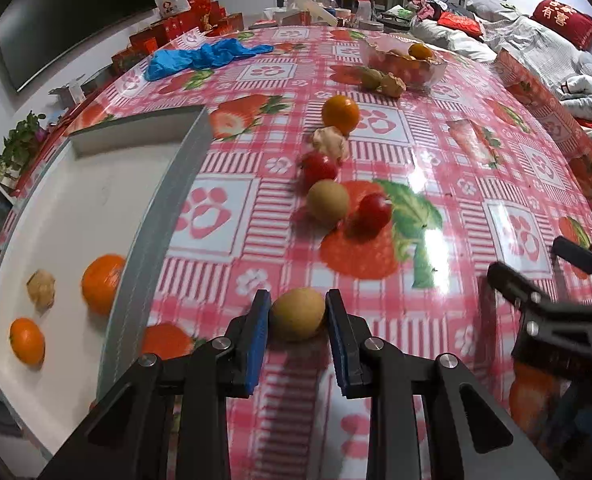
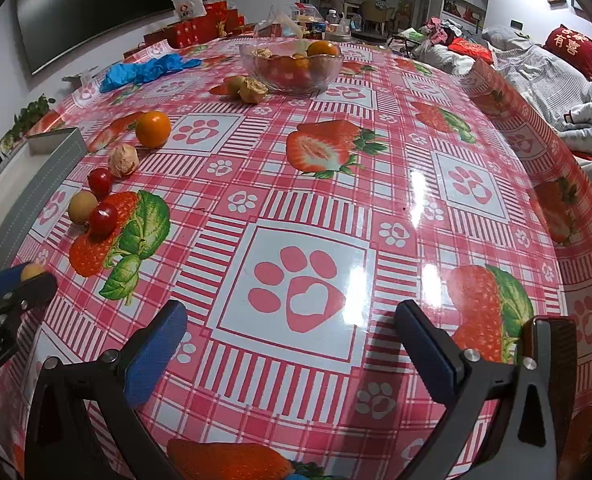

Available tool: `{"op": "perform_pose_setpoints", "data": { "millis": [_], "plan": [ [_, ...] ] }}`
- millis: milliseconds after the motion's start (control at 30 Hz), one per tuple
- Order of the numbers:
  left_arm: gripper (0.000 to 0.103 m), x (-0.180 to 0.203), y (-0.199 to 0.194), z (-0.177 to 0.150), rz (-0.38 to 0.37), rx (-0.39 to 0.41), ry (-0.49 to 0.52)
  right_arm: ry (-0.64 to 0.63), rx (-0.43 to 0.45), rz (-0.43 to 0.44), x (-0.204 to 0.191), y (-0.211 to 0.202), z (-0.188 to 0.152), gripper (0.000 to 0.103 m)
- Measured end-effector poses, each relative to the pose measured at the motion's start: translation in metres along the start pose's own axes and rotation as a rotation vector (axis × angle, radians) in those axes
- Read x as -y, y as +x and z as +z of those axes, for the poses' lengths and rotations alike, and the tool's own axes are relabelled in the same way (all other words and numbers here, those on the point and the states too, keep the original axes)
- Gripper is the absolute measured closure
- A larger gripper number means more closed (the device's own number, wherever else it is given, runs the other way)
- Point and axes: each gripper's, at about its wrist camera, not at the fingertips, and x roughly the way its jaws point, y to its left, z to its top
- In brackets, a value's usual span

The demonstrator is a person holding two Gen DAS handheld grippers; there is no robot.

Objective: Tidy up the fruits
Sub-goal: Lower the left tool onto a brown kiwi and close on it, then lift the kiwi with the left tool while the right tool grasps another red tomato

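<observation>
My left gripper [image 1: 298, 320] is shut on a small round tan fruit [image 1: 298, 314], its blue pads pressing both sides, low over the tablecloth just right of the white tray [image 1: 167, 208]. Two oranges [image 1: 103, 284] and a papery husked fruit [image 1: 41, 290] lie in the tray. Farther out, a row of loose fruit: an orange [image 1: 340, 114], a husked fruit [image 1: 330, 142], a cherry tomato [image 1: 318, 168], a tan fruit [image 1: 328, 202] and another tomato [image 1: 372, 214]. My right gripper [image 2: 293, 340] stands open over a paw print, nothing between its pads.
A glass bowl [image 2: 291, 66] holding fruit stands at the far middle of the table, two small fruits [image 2: 247, 88] beside it. A crumpled blue glove [image 2: 143, 70] lies at the far left. Red boxes line the far edge. The tablecloth rises in a fold on the right.
</observation>
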Motion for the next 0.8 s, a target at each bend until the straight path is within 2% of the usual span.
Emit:
{"op": "perform_pose_setpoints", "data": {
  "millis": [100, 233, 433, 533, 567, 633, 667, 700, 767, 800],
  "plan": [
    [0.073, -0.003, -0.002, -0.005, 0.0, 0.007, -0.002, -0.035, -0.019, 0.026, -0.012, 0.002, 0.004, 0.0],
    [0.073, -0.006, -0.005, -0.009, -0.002, 0.012, 0.003, -0.17, -0.028, 0.085, -0.053, 0.006, 0.015, 0.0],
    [0.073, -0.02, -0.009, -0.017, -0.017, 0.008, -0.036, -0.221, -0.043, 0.154, -0.086, 0.022, 0.035, 0.001],
    [0.073, -0.025, -0.011, -0.021, -0.016, 0.014, -0.044, -0.241, -0.034, 0.168, -0.097, 0.027, 0.043, 0.007],
    [0.073, -0.025, -0.011, -0.022, -0.015, 0.016, -0.044, -0.251, -0.028, 0.174, -0.101, 0.027, 0.045, 0.013],
    [0.073, -0.027, -0.011, -0.024, -0.017, 0.019, -0.045, -0.264, -0.016, 0.187, -0.108, 0.026, 0.049, 0.033],
    [0.073, -0.027, -0.012, -0.024, -0.017, 0.018, -0.046, -0.27, -0.012, 0.195, -0.111, 0.024, 0.05, 0.039],
    [0.073, -0.027, -0.012, -0.024, -0.017, 0.018, -0.046, -0.275, -0.01, 0.203, -0.114, 0.023, 0.051, 0.055],
    [0.073, -0.028, -0.012, -0.023, -0.016, 0.018, -0.046, -0.281, -0.007, 0.218, -0.116, 0.021, 0.052, 0.08],
    [0.073, -0.028, -0.012, -0.023, -0.016, 0.018, -0.045, -0.277, -0.01, 0.223, -0.115, 0.02, 0.052, 0.079]
  ]
}}
